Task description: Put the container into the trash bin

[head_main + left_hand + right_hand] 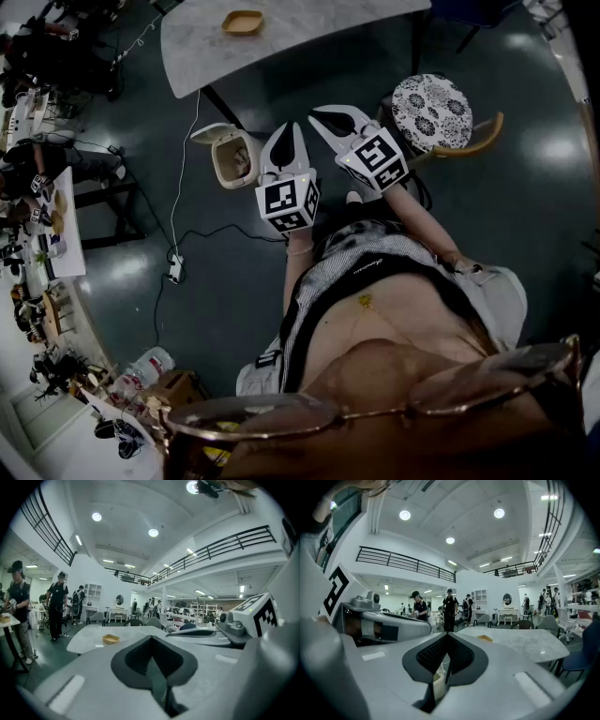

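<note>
Two at once: holding the left gripper (298, 127) and the right gripper (317, 114) out in front of the body, side by side, both tipping slightly downward; showing the left jaws closed tip to tip on nothing in the left gripper view; showing the right jaws likewise together and empty in the right gripper view; carrying no object in either.

Facing the shallow yellow container (243, 21), which is lying on the pale marbled table (309, 37) toward its far side, well apart from both grippers; seeing it again past the closed tips in both gripper views, resting alone on the tabletop; standing near the cream trash bin (234, 157), which is sitting on the dark floor with its lid flipped open, just left of the left gripper in the head view and near the table's front edge; passing a chair with a patterned cushion (431, 111) off to the right.

Judging progress: being at the very start; having nothing of the task done, with the container not yet touched and the bin open and waiting; needing to close in on the table, part one pair of jaws, pinch the container by its rim, lift it clear, bring it back over the bin's mouth and let go.
</note>
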The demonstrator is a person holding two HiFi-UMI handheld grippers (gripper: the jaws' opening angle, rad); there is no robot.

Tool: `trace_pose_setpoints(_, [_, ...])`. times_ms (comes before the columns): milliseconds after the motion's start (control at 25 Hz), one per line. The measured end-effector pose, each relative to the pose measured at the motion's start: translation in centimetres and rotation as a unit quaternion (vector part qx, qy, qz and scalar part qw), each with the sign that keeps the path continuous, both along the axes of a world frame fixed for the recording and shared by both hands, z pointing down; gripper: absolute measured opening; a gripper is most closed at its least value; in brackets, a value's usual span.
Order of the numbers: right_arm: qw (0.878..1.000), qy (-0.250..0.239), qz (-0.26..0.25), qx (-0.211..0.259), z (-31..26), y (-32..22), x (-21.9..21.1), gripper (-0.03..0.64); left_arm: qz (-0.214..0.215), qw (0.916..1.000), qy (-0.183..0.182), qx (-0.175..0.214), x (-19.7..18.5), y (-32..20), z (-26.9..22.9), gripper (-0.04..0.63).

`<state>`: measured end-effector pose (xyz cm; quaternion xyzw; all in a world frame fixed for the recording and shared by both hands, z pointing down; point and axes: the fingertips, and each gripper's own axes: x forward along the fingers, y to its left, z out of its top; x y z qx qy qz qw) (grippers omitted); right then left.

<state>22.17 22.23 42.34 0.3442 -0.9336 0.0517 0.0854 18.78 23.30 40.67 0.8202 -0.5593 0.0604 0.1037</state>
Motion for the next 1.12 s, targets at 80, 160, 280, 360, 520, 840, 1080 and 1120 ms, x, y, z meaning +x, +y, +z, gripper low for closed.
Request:
trace_pose_setpoints(80, [1.0,-0.009,-0.002,0.003,-0.5,-0.4,0.3,0.026,-0.001,1.0,0.004,0.003,0.2,-0.2,-0.3,0.002])
trace_pose_setpoints(160, [1.0,-0.011,-0.005,0.002,-0.8,-0.6,0.4,0.026,-0.002,0.9999,0.012,0.003,0.3,-0.3,-0.6,0.002])
trace_pose_setpoints(280, [1.0,-0.015,-0.013,-0.003,-1.2,-0.8,-0.1,0.026,-0.003,0.9997,0.023,-0.001,0.0,-0.5,-0.7,0.002])
trace_pose_setpoints(360, [1.0,-0.025,-0.014,-0.006,-1.2,-1.0,-0.5,0.026,-0.006,0.9997,0.025,-0.004,-0.4,-0.9,-0.5,0.002])
trace_pose_setpoints(520, [1.0,-0.022,-0.001,-0.01,-0.7,-2.4,-1.2,0.026,-0.013,0.9996,0.024,-0.007,-1.6,-2.8,-0.3,0.002])
trace_pose_setpoints(840, [1.0,-0.014,0.017,-0.009,-0.5,-8.8,-3.1,0.026,0.007,0.9997,0.022,-0.013,-3.6,-9.6,0.0,0.002])
trace_pose_setpoints(1080, [1.0,-0.012,0.017,-0.002,-0.7,-13.5,-6.5,0.026,0.016,0.9996,0.021,-0.007,-6.4,-14.5,-0.4,0.001])
trace_pose_setpoints(1120, [1.0,-0.012,0.017,-0.002,-0.7,-14.2,-7.3,0.026,0.017,0.9996,0.022,-0.007,-7.1,-15.1,-0.4,0.002])
